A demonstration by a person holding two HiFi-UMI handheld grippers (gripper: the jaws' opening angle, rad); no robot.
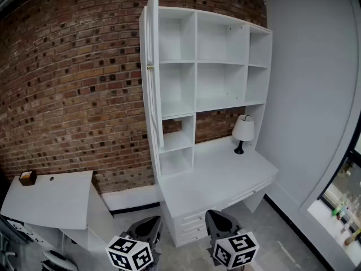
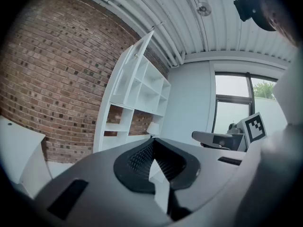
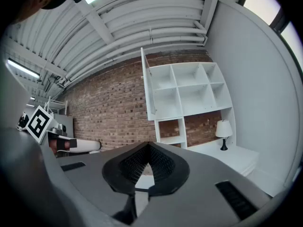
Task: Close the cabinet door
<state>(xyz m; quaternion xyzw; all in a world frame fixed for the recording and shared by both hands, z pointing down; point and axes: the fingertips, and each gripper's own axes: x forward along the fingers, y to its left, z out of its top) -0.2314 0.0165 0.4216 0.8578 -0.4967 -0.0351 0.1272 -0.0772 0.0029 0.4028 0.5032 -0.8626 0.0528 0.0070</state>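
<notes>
Cabinet door [image 1: 151, 78]: it stands wide open, seen edge-on at the left side of the white shelf unit [image 1: 195, 38], above the desk [image 1: 225, 176].
Progress: nothing seems done yet; the whole closing swing is left.
Left gripper [image 1: 148, 224]: low, well apart from the door, jaws together, holding nothing.
Right gripper [image 1: 221, 222]: beside it, jaws closed too, empty.
Writing: none readable; only square black-and-white markers on the gripper cubes.

Open cabinet door [image 1: 149, 95] jutting out, desk [image 1: 214, 179] below, lamp [image 1: 243, 131] on it
</notes>
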